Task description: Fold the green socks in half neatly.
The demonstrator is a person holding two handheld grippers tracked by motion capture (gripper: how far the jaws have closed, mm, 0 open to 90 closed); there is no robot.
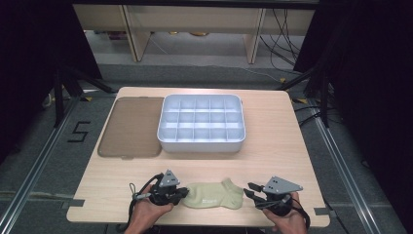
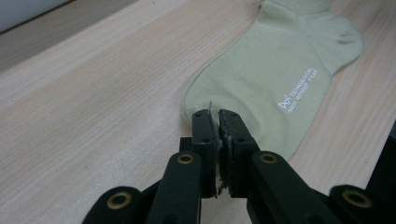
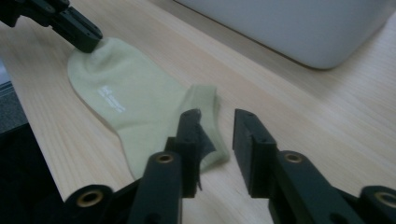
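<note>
A pale green ankle sock lies flat near the table's front edge, toe to the left and cuff to the right. My left gripper sits at the toe end. In the left gripper view its jaws are pressed together on the edge of the sock's toe. My right gripper is at the cuff end. In the right gripper view it stands open: one jaw lies over the cuff of the sock, and bare table shows in the gap.
A white box with several small compartments stands at the table's middle back, and its wall rises beyond the right gripper. A flat brownish lid lies to its left. The table's front edge is just below both hands.
</note>
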